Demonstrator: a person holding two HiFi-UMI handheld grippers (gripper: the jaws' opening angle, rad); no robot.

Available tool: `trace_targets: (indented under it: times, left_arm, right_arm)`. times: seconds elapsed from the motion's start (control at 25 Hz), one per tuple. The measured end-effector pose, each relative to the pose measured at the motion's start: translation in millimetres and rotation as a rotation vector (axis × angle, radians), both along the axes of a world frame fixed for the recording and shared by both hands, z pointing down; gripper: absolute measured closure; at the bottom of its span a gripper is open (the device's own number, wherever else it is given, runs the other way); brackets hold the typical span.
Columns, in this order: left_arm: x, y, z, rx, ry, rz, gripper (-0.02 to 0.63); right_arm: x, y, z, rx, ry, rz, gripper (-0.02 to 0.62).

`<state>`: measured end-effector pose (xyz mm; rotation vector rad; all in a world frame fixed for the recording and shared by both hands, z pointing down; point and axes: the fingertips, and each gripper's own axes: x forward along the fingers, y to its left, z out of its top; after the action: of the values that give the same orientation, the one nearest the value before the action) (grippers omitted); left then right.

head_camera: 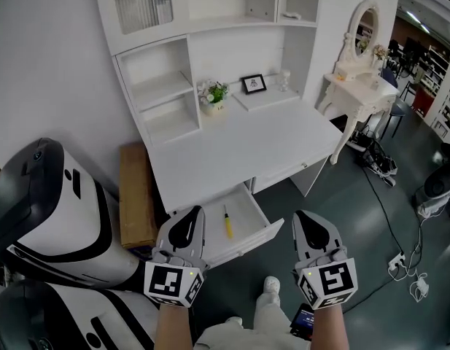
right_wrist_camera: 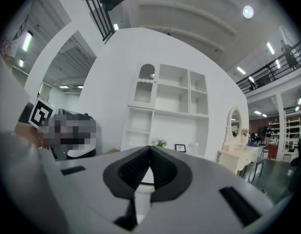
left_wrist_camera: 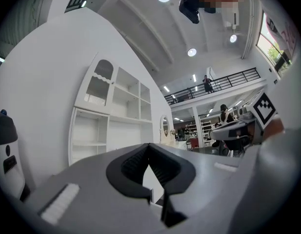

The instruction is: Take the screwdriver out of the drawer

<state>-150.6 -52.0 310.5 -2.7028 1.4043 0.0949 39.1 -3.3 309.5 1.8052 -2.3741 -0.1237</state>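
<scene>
My left claw [head_camera: 185, 224] and right claw [head_camera: 314, 228] are pressed together, empty. The drawer [head_camera: 245, 208] is open, and the screwdriver [head_camera: 227, 223] lies inside, at 3 o'clock from my left claw.

A small flower pot [head_camera: 212, 95] stands near a picture frame [head_camera: 254, 84] on the white desk [head_camera: 232, 152].

A white worktop [head_camera: 239, 148] with a shelved hutch [head_camera: 159, 86] is set against a white wall [head_camera: 49, 64], a brown cardboard box [head_camera: 137, 195] is stood at its left, a white dressing table [head_camera: 356, 86] with an oval mirror [head_camera: 365, 28] is placed at its right, and cables [head_camera: 383, 203] are trailed over the dark grey-green floor [head_camera: 334, 203].
</scene>
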Motion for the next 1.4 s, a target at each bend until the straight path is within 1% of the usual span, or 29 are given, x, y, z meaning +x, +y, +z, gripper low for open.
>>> trace_targets:
  times: [0.12,0.36,0.48,0.6,0.72,0.92,1.08,1.2,1.24,1.36,1.4]
  left_arm:
    - [12,-20,5,-0.012,-0.008,-0.033,0.596]
    - [38,-62,13,-0.037,-0.052,-0.096,0.597]
    - [48,-80,12,-0.041,-0.064,-0.133,0.596]
    - [59,-95,10,-0.042,-0.065,-0.170,0.595]
    - [69,-107,11,-0.049,-0.065,-0.211,0.595]
    - [81,-121,22,-0.089,-0.053,-0.271,0.597]
    - [83,-126,30,-0.111,-0.036,-0.317,0.595]
    - [84,-131,35,-0.133,-0.021,-0.328,0.595]
    - [84,-132,37,-0.144,-0.013,-0.323,0.583]
    - [88,-137,46,-0.189,-0.002,-0.298,0.444]
    - [88,-138,50,-0.205,-0.002,-0.292,0.414]
  right_arm:
    - [15,-28,5,-0.010,-0.006,-0.033,0.589]
    - [42,-84,8,-0.028,-0.007,-0.116,0.589]
    - [58,-107,11,-0.041,-0.029,-0.153,0.589]
    - [72,-128,16,-0.057,-0.047,-0.190,0.589]
    - [83,-147,20,-0.071,-0.044,-0.228,0.589]
    - [94,-170,29,-0.095,-0.036,-0.283,0.589]
    - [101,-182,39,-0.115,-0.043,-0.306,0.589]
    - [105,-189,45,-0.127,-0.052,-0.310,0.589]
    - [106,-190,46,-0.131,-0.053,-0.312,0.589]
    - [107,-193,51,-0.144,-0.058,-0.309,0.589]
    - [107,-194,53,-0.149,-0.060,-0.306,0.589]
